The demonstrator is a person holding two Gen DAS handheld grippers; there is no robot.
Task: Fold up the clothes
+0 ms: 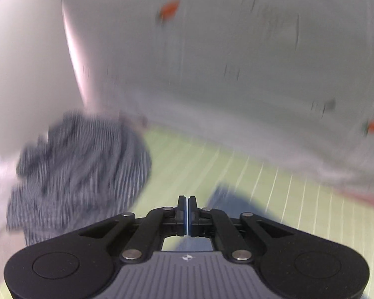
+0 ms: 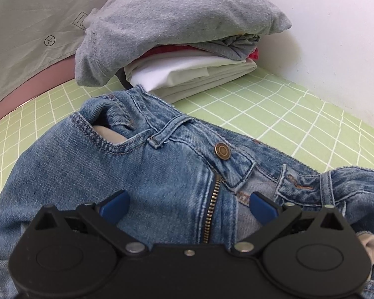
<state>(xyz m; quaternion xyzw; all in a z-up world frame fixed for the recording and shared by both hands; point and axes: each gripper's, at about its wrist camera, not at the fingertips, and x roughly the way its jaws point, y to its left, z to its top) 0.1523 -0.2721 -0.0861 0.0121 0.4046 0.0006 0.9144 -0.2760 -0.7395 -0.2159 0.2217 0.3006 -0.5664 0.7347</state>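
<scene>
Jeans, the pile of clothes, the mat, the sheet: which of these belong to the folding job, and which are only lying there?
Belong to the job:
- jeans, under the open right gripper
- stack of folded clothes
- crumpled striped garment
- left gripper, shut and holding nothing visible

Only lying there:
- green grid mat
- grey sheet
- white wall

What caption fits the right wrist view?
Open right gripper poised over unzipped blue jeans on a green grid mat, stack of folded clothes behind.
</scene>
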